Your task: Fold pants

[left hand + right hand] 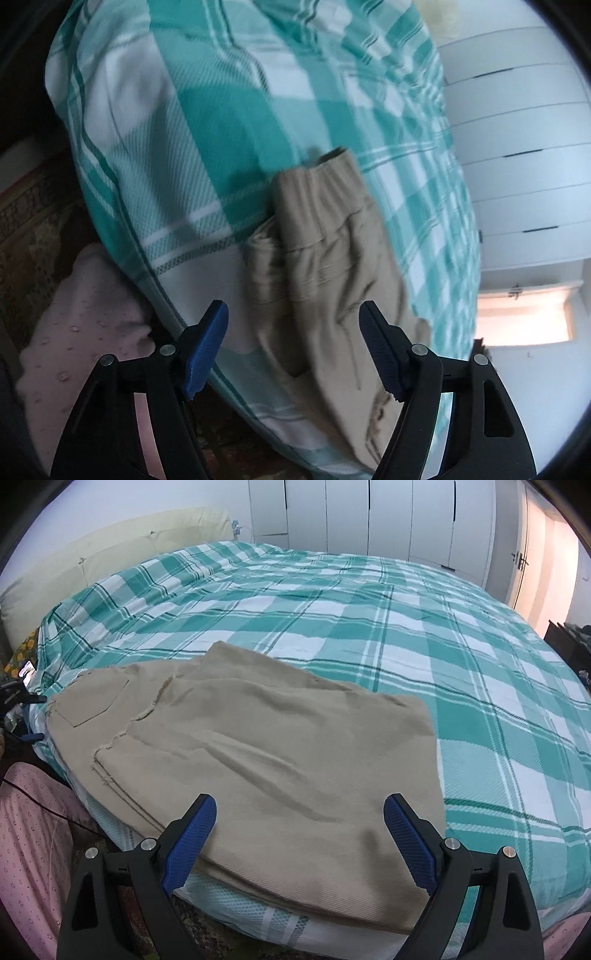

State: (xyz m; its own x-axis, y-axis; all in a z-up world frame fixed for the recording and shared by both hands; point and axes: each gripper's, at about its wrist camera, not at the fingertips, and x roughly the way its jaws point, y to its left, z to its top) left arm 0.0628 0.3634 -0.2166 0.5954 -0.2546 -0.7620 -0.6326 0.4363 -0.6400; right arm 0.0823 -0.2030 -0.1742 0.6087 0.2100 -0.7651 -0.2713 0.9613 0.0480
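The tan pants (258, 738) lie half-folded at the bed (406, 627) edge, within reach, while the left gripper (293, 347) and right gripper (299, 834) hover above them, fingers apart and empty.

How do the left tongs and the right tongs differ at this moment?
The left tongs view the beige pants rolled sideways and blurred; the right tongs see them level and sharp. The left tongs face the waistband end, the right tongs the broad folded panel. Both stand open, gripping nothing, above the checked bedspread.
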